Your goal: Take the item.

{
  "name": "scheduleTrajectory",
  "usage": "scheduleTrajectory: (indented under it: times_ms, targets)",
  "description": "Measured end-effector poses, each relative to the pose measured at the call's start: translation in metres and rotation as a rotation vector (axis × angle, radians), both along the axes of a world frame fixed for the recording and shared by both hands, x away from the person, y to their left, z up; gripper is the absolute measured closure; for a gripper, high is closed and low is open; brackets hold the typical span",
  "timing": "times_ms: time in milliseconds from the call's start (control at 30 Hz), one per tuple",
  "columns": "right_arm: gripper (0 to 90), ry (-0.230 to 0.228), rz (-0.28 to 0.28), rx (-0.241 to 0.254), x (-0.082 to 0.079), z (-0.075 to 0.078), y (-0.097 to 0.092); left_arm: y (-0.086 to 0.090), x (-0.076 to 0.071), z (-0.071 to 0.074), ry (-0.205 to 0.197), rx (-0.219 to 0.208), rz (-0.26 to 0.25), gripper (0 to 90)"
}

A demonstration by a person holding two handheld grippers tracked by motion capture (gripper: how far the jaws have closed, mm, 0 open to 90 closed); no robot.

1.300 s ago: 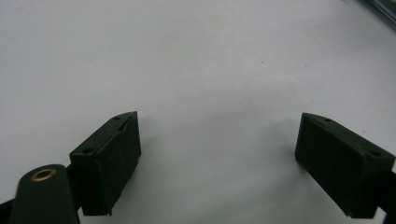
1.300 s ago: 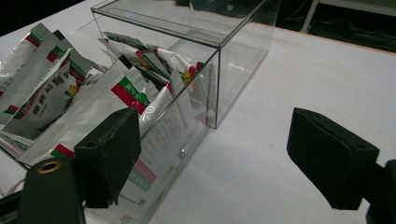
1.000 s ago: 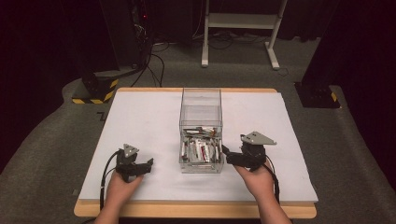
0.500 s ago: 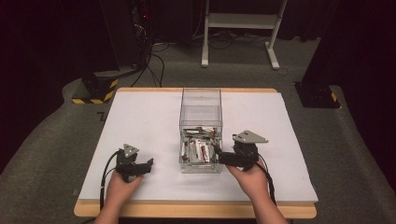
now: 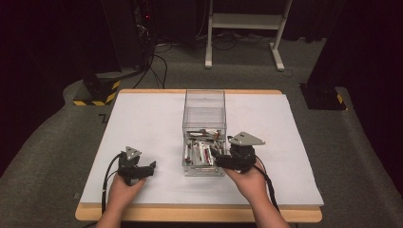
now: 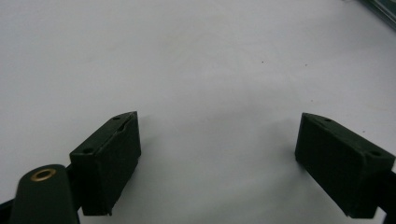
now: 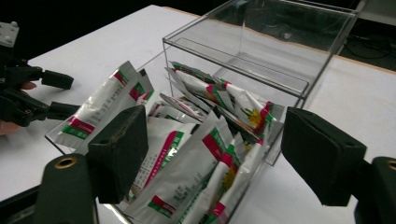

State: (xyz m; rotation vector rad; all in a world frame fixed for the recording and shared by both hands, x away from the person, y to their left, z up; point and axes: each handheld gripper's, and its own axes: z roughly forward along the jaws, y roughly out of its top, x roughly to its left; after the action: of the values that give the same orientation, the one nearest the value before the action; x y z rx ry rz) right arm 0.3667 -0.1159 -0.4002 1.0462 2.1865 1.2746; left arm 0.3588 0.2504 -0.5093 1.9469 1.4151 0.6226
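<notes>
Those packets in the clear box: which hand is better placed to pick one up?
Probably the right. Its tongs stand open at the clear box, above the packets. The left tongs rest on bare table, apart from it.

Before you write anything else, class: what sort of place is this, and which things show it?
Probably a lab or recording studio, not a home: a white-topped table ringed by black curtains, cables on grey carpet, and a person's hand-held left gripper and right gripper at a clear box of sachets.
</notes>
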Motion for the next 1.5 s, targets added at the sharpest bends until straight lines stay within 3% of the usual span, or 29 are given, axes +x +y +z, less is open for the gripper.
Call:
scheduleTrajectory:
  times_ms: [400,867,1133,1500]
  targets:
    - [24.9,0.012,0.038,0.006,-0.003,0.001,0.017,0.0,0.0,0.0,0.0,0.001,-0.001,14.4]
    - [32.7,0.023,0.078,-0.009,-0.008,-0.003,0.034,0.0,0.0,0.0,0.0,0.001,-0.001,14.3]
    - [37.8,0.045,0.101,-0.006,-0.01,-0.008,0.04,0.0,0.0,0.0,0.001,0.001,-0.001,14.4]
    - [44.5,0.093,0.091,-0.01,-0.013,-0.017,0.046,0.0,0.0,0.0,0.001,0.001,-0.001,14.3]
